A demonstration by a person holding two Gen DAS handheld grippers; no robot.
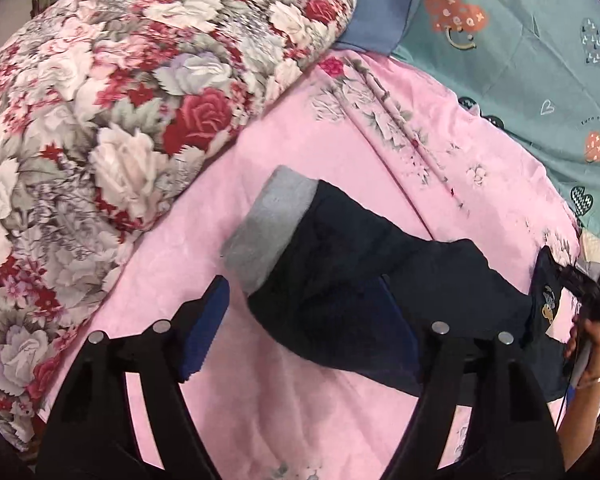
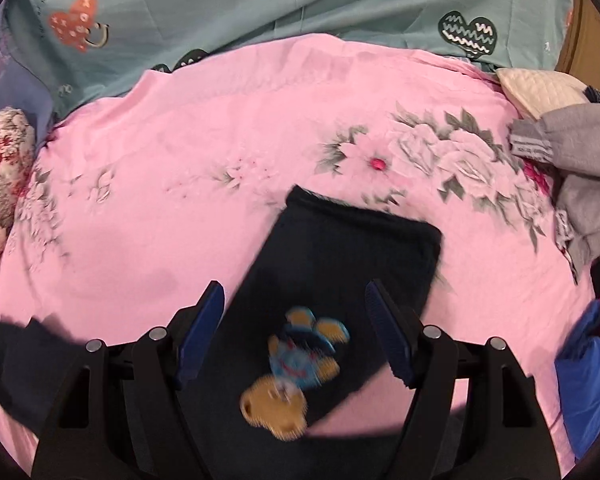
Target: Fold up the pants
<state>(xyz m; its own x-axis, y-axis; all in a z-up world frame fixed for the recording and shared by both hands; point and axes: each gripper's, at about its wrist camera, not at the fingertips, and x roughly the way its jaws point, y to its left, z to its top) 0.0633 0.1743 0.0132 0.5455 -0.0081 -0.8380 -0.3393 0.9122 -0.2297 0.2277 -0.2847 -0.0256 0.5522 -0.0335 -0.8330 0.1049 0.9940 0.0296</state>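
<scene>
We see a bed spread with a pink sheet (image 1: 260,152) printed with pale flowers. In the left wrist view a bulky quilt (image 1: 100,120) in red and white roses fills the side from nine to eleven o'clock, its edge lying on the sheet just beside the pants. Past it at twelve o'clock is a blue cloth (image 1: 376,4), and from one to three o'clock a teal cover (image 1: 532,40) with printed hearts. In the right wrist view the teal cover runs across the top, a cream quilted piece (image 2: 540,88) and crumpled grey clothes (image 2: 580,168) lie at two to three o'clock on the sheet's edge, and a blue cloth heap (image 2: 592,368) sits at four o'clock. Nothing lies on top of the pants (image 1: 360,280). They are dark navy, lying on the sheet in the middle of the bed, with a grey cuff (image 1: 268,224) at the end nearest the quilt. The other end bears a blue and yellow cartoon patch (image 2: 296,364), blurred in the right wrist view. The left gripper (image 1: 304,328) hangs over the cuff end with its fingers spread apart, holding nothing; one blue pad is over bare sheet, the other over dark cloth. The right gripper (image 2: 296,336) is likewise wide open above the patch, its fingers either side of the cloth and not pressing it. A hand (image 1: 588,344) holding it shows at three o'clock in the left wrist view.
</scene>
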